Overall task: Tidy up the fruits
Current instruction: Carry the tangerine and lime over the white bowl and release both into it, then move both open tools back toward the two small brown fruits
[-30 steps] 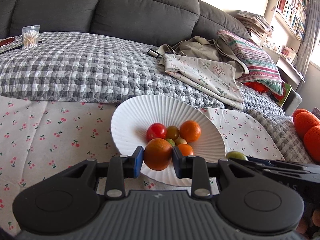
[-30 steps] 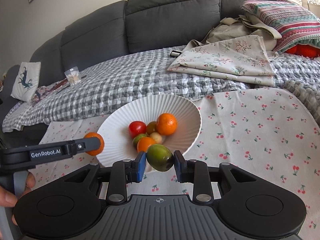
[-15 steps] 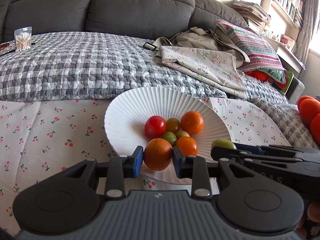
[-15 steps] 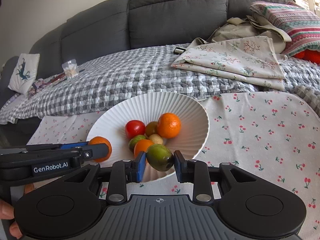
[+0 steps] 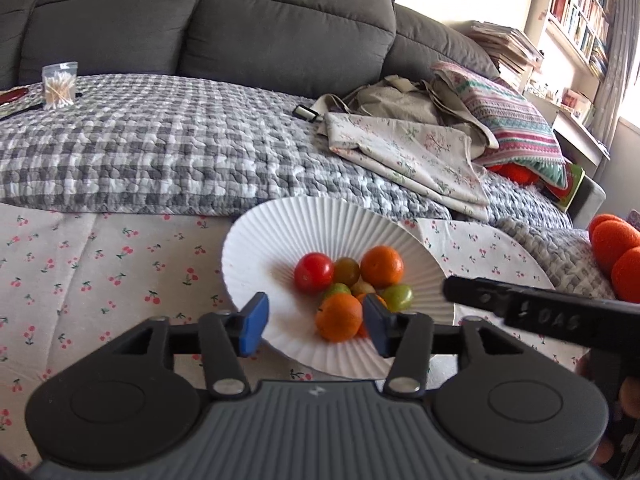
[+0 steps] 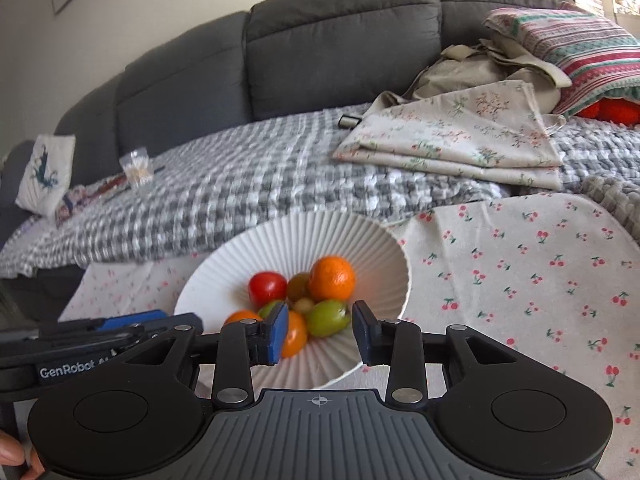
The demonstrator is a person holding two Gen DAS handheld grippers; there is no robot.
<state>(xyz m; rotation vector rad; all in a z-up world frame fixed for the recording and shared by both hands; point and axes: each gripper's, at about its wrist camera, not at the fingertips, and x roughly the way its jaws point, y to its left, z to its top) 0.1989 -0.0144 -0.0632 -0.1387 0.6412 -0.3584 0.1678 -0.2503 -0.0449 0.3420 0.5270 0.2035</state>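
Observation:
A white ribbed bowl (image 5: 260, 240) (image 6: 384, 248) sits on the cherry-print cloth and holds several fruits: a red tomato (image 5: 314, 273), oranges, small green ones. My left gripper (image 5: 314, 324) is open over the bowl's near rim; an orange (image 5: 338, 317) lies in the bowl by its right finger. My right gripper (image 6: 320, 330) is open over the bowl; a green fruit (image 6: 327, 317) lies in the bowl between its fingers, apart from both. Each gripper shows in the other's view, the right one (image 5: 520, 304) and the left one (image 6: 100, 332).
A grey sofa (image 5: 240, 32) with a checked blanket (image 5: 160, 152) stands behind. Folded floral cloth (image 5: 408, 156), a striped pillow (image 5: 508, 120) and a bag of cotton swabs (image 5: 60, 84) lie on it. Orange round things (image 5: 616, 248) are at the right.
Both grippers have opened. The orange left my left gripper and the green fruit left my right gripper; both now lie in the bowl. Both grippers moved forward over the bowl.

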